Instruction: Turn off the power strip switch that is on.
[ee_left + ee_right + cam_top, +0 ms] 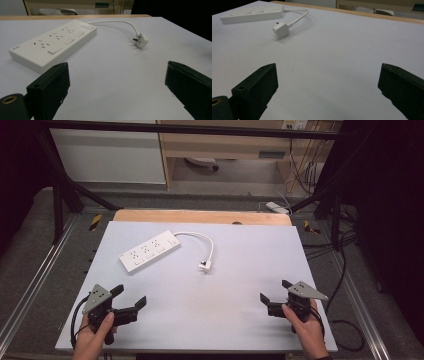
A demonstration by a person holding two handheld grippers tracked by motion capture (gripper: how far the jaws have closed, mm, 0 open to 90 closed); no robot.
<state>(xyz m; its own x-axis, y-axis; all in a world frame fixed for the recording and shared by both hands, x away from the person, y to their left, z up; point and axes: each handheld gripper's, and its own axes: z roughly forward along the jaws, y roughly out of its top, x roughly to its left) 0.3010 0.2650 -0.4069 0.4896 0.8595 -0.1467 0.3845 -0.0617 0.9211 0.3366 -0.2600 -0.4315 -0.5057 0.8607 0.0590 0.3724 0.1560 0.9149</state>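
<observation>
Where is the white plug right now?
In the high view the white plug lies on the table near its middle, right of the power strip, at the end of its cable, beyond both open grippers.

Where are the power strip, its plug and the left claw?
power strip (149, 251): high view, middle of its top face.
plug (205, 266): high view, its white body.
left claw (131, 297): high view, between its fingertips.
</observation>
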